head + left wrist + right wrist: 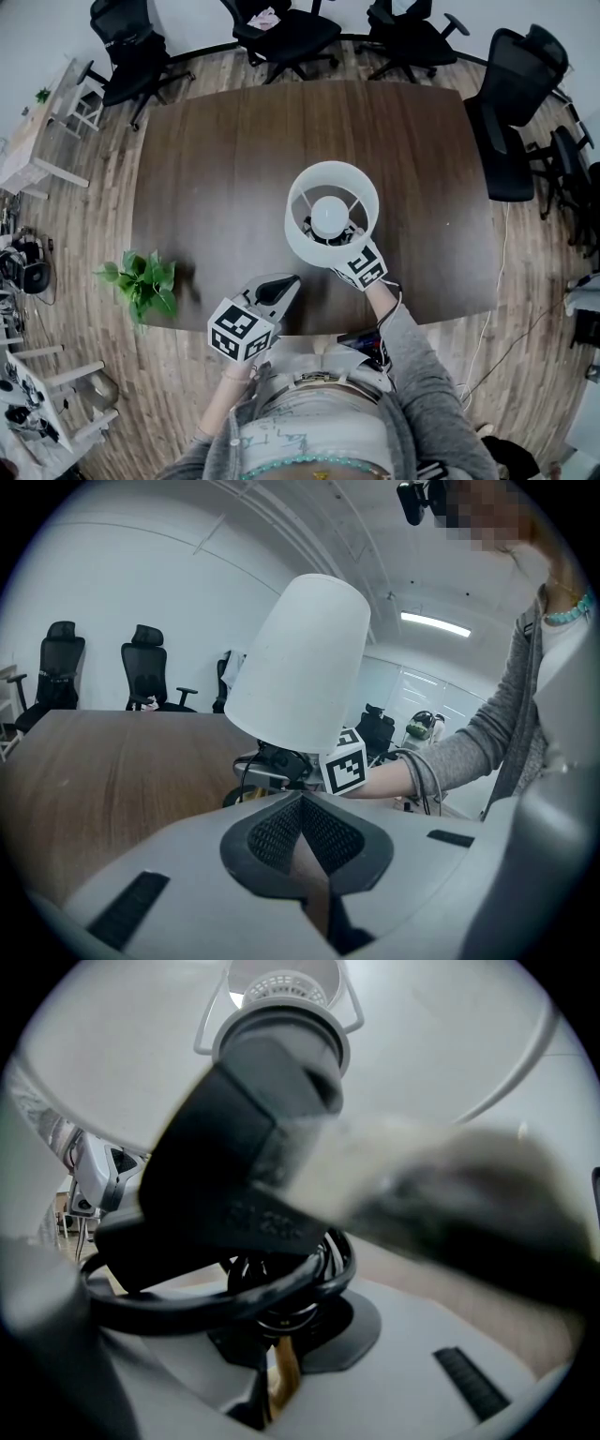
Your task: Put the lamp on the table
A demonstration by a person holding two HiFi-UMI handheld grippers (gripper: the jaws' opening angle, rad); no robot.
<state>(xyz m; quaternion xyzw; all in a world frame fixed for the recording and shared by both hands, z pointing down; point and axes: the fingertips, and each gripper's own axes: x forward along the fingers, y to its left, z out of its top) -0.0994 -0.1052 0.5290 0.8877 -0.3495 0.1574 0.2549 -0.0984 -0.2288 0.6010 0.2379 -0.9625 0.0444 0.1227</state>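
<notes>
The lamp has a white drum shade (332, 214) with a round bulb (328, 216) inside. It hangs tilted over the near right part of the dark wooden table (234, 159). My right gripper (349, 246) reaches in under the shade and is shut on the lamp's dark stem, where a black cord (216, 1288) is coiled. In the right gripper view the grey socket (272, 1044) looms just above the jaws of the right gripper (272, 1335). My left gripper (281, 289) sits at the table's near edge, left of the lamp, shut and holding nothing. The left gripper view shows the left gripper (302, 803) below the shade (300, 663).
A small green potted plant (141, 281) stands at the table's near left corner. Black office chairs (281, 33) ring the far side and the right side (511, 112). Light side tables (28, 141) line the left wall.
</notes>
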